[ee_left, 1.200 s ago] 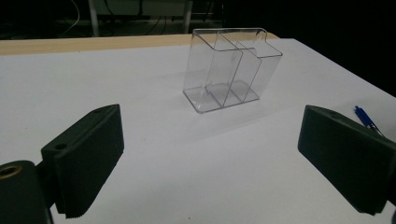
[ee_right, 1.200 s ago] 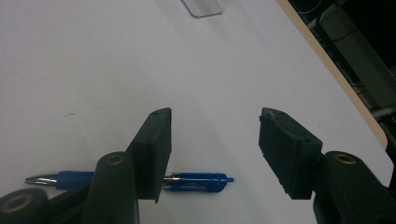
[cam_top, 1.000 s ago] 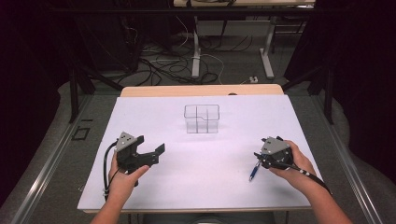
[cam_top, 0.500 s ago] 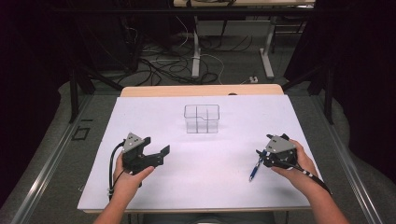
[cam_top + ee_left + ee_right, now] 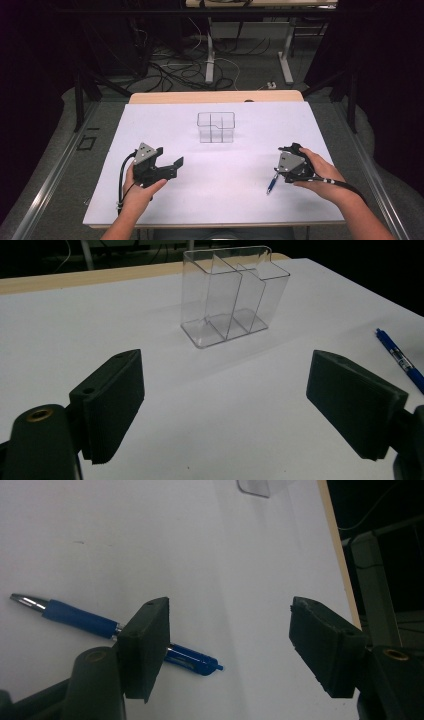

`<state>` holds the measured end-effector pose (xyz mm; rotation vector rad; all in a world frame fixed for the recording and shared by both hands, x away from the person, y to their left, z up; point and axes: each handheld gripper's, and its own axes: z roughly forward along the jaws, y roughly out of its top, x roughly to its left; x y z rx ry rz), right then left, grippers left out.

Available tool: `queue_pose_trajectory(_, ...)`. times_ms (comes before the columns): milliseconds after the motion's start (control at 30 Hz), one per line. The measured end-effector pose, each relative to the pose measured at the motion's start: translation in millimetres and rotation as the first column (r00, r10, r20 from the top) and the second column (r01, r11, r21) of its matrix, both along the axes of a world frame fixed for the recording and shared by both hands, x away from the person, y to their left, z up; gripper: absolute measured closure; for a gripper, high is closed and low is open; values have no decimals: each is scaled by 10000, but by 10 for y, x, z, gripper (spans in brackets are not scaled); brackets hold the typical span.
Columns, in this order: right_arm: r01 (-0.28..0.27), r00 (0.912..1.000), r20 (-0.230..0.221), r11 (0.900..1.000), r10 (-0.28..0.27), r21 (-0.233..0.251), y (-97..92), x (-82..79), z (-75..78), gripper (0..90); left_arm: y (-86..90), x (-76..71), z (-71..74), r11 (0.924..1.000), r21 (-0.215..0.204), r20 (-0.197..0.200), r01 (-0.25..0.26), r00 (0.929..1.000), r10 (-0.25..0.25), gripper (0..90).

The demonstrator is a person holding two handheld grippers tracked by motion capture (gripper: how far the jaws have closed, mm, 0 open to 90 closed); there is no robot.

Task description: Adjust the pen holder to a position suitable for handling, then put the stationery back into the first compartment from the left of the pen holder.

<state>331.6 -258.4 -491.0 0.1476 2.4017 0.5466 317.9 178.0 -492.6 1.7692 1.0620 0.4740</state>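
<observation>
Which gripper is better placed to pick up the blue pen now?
Right. The right gripper hovers open beside the blue pen, which lies by one jaw. The left gripper is open across the table.

Black left gripper (image 5: 169, 165) with ribbed pads, grey triangular plate, black cable.

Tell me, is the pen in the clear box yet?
Not yet. The blue pen lies flat on the white table, and the clear divided holder is empty. The right tool hangs open right beside the pen without gripping it; the left tool waits open. Grabbing, lifting and dropping in remain.
</observation>
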Motion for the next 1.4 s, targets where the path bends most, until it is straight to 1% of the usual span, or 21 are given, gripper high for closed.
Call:
queue_pose_trajectory(67, -228, 9991, -371, 9979, 205, -610, 21, 5, 54, 322, 7, -4, -1, 9999, -55, -48, -93, 9999, 93, 154)
queue_pose_trajectory(133, -698, 9976, 2, 9975, 699, -117, 47, 29, 33, 322, 24, -3, -1, 9999, -45, -10, -105, 9999, 105, 154)
queue_pose_trajectory(267, -1164, 9927, -460, 9865, 1118, -1151, 99, 30, 137, 320, 53, 0, -1, 9998, -74, -4, -178, 9998, 178, 154)
queue_pose_trajectory(400, -1795, 9815, -1098, 9541, 1570, -2398, 144, 31, 208, 324, 69, 4, 4, 9997, -107, 15, -216, 9998, 216, 154)
queue_pose_trajectory(433, -2062, 9782, -18, 9694, 2078, -1332, 144, 41, 104, 328, 72, 5, 4, 9997, -91, 0, -230, 9997, 230, 154)
queue_pose_trajectory(467, -2217, 9745, 77, 9669, 2244, -1264, 150, 38, 84, 337, 73, 9, 3, 9997, -107, 8, -227, 9997, 228, 154)
queue_pose_trajectory(500, -2046, 9766, -1305, 9248, 1708, -3207, 178, 13, 242, 341, 71, 12, 1, 9995, -177, -39, -243, 9997, 243, 154)
queue_pose_trajectory(533, -2444, 9691, -93, 9548, 2464, -1694, 166, 33, 94, 350, 75, 17, 0, 9996, -127, -11, -236, 9997, 236, 154)
queue_pose_trajectory(567, -2636, 9637, -30, 9492, 2671, -1716, 172, 37, 85, 364, 77, 22, -1, 9997, -115, -5, -220, 9998, 220, 154)
queue_pose_trajectory(600, -2527, 9659, -1347, 9193, 2213, -3017, 194, 21, 197, 382, 78, 26, -1, 9997, -122, -8, -221, 9998, 221, 154)
queue_pose_trajectory(633, -2711, 9625, -826, 9271, 2584, -2586, 195, 30, 149, 399, 81, 29, 0, 9997, -107, -21, -218, 9998, 218, 154)
queue_pose_trajectory(667, -2675, 9627, -1214, 9174, 2417, -2948, 204, 22, 176, 410, 83, 35, -1, 9997, -117, -14, -225, 9997, 225, 154)
queue_pose_trajectory(700, -2753, 9585, -1795, 8832, 2216, -3798, 231, 21, 243, 423, 88, 40, 0, 9997, -113, -14, -225, 9997, 225, 154)
queue_pose_trajectory(733, -2884, 9572, -1216, 9020, 2628, -3213, 221, 23, 180, 436, 93, 46, 0, 9997, -110, -1, -227, 9997, 227, 154)
queue_pose_trajectory(867, -3329, 9429, -1204, 8639, 3107, -3779, 245, 39, 166, 464, 95, 57, -3, 9995, -197, -71, -241, 9997, 240, 154)
queue_pose_trajectory(900, -3460, 9380, -1382, 8344, 3179, -4290, 259, 46, 195, 478, 94, 56, -3, 9995, -202, -70, -234, 9997, 233, 154)
queue_pose_trajectory(933, -3653, 9305, -1311, 8383, 3421, -4048, 249, 54, 151, 484, 92, 55, -3, 9995, -202, -63, -225, 9997, 224, 154)
queue_pose_trajectory(1000, -3931, 9180, -1337, 8118, 3734, -4319, 260, 66, 146, 484, 93, 54, -3, 9996, -203, -53, -216, 9998, 215, 154)
queue_pose_trajectory(1033, -3995, 9141, -1414, 7846, 3800, -4742, 278, 57, 163, 489, 95, 52, -3, 9995, -212, -55, -227, 9997, 226, 154)
queue_pose_trajectory(1100, -4267, 9011, -1414, 7800, 4100, -4577, 280, 71, 139, 501, 103, 46, -2, 9995, -233, -42, -234, 9997, 233, 154)
queue_pose_trajectory(1400, -4813, 8668, -1573, 7113, 4731, -5122, 339, 33, 121, 565, 123, 30, 2, 9992, -186, -33, -363, 9993, 362, 156)
